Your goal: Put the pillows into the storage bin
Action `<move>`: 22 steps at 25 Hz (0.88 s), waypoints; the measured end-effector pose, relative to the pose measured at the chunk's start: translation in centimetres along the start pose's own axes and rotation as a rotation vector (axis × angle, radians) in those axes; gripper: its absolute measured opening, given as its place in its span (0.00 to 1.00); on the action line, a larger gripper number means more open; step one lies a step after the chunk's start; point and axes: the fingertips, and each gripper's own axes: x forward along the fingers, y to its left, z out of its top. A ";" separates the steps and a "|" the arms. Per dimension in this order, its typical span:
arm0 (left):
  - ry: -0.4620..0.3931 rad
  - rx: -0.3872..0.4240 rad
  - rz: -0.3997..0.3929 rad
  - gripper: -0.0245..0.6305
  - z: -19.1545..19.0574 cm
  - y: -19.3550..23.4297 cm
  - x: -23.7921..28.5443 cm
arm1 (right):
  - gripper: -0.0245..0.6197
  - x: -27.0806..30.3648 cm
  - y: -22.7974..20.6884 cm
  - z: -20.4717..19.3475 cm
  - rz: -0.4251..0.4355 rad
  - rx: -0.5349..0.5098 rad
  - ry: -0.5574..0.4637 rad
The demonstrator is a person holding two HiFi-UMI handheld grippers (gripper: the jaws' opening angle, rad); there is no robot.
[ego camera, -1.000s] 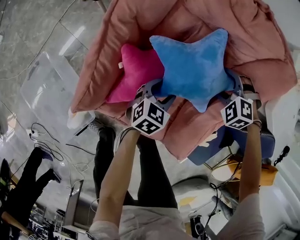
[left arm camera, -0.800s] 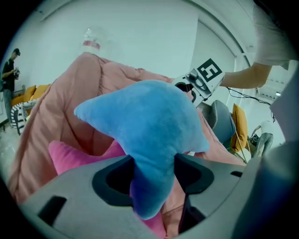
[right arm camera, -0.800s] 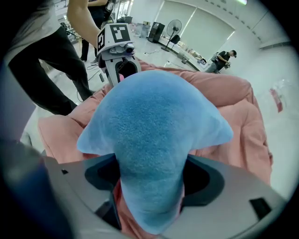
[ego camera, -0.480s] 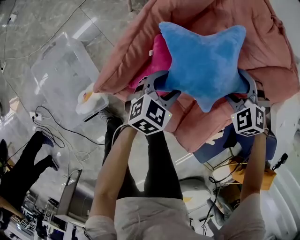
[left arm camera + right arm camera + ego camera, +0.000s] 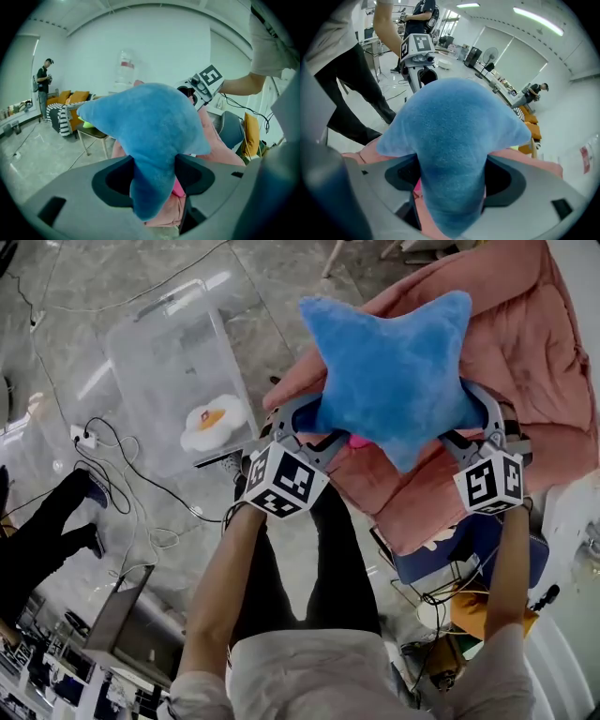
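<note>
A blue star pillow (image 5: 394,371) hangs in the air between both grippers. My left gripper (image 5: 305,418) is shut on its lower left arm and my right gripper (image 5: 473,413) on its lower right arm. In the left gripper view the blue star pillow (image 5: 150,126) fills the jaws of the left gripper (image 5: 154,176). In the right gripper view the pillow (image 5: 450,136) likewise fills the right gripper (image 5: 450,180). A sliver of a magenta pillow (image 5: 357,441) shows under the star. The clear storage bin (image 5: 159,343) stands on the floor at upper left, with a fried-egg pillow (image 5: 214,422) inside.
A salmon quilted cushion (image 5: 534,362) lies behind and right of the star. Cables (image 5: 122,474) and a power strip (image 5: 82,436) lie on the floor by the bin. Another person's legs (image 5: 47,531) are at the left. A blue seat (image 5: 450,549) sits below the cushion.
Both grippers have lifted the blue star off the salmon cushion and away from the magenta pillow, leftward toward the bin. The bin and egg pillow now show nearer the middle.
</note>
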 end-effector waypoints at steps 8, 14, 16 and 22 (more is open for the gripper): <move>-0.076 -0.130 0.078 0.45 -5.1 4.1 -9.1 | 0.66 2.8 1.1 11.0 0.099 -0.023 -0.076; -0.132 -0.244 0.120 0.45 -12.3 9.1 -18.2 | 0.65 7.0 4.7 22.0 0.211 0.000 -0.172; -0.136 -0.297 0.131 0.45 -15.8 10.5 -21.3 | 0.63 8.7 6.8 26.0 0.269 0.010 -0.192; -0.148 -0.469 0.213 0.45 -25.3 13.0 -29.4 | 0.57 13.1 12.3 35.8 0.467 0.042 -0.196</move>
